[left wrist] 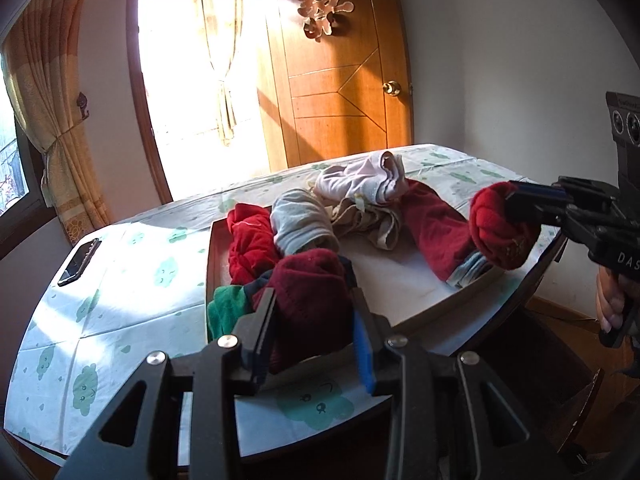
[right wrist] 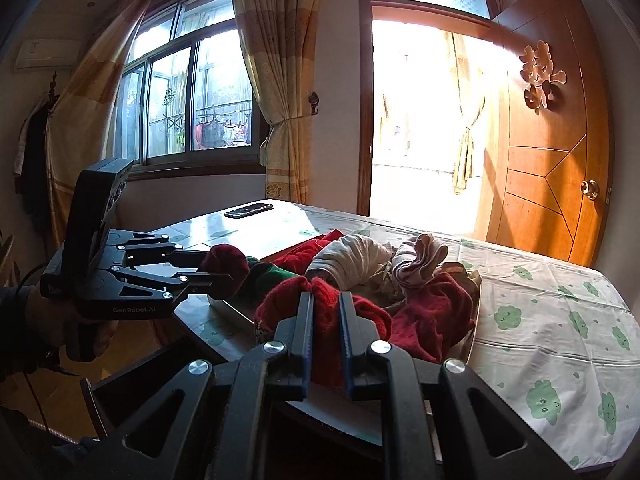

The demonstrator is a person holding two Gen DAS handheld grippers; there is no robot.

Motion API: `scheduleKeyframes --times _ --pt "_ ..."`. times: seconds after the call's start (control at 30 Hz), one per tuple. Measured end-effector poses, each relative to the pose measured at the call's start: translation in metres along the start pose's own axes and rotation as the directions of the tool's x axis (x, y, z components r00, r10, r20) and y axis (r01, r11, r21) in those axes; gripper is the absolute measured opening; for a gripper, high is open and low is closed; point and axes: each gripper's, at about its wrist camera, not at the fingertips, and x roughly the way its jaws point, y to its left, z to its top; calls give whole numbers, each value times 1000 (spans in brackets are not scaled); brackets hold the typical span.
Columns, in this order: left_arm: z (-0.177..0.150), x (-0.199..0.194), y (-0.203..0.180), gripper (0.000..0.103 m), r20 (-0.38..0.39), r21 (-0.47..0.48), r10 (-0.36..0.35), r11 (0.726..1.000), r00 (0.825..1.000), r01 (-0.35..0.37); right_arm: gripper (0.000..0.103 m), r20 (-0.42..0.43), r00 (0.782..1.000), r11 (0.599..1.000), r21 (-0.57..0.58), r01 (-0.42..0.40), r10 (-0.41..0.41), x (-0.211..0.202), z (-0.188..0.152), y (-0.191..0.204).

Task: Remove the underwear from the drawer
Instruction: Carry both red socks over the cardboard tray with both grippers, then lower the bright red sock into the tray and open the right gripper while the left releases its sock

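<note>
While both tongs clamp balled red underwear [right wrist: 324,320], neither bundle shows a long axis.

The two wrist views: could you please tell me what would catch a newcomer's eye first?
Each claw grips a bundle: the left claw a dark red garment, the right claw a bright red one. Behind them, a drawer of jumbled clothes sits on the cloud-print tablecloth, before a sunlit doorway.
</note>
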Motion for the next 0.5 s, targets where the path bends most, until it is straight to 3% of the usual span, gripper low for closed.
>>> scheduleKeyframes --times 0.5 --pt "27 44 3 34 -80 -8 -7 1000 997 7 13 -112 993 998 51 35 -30 55 14 -25"
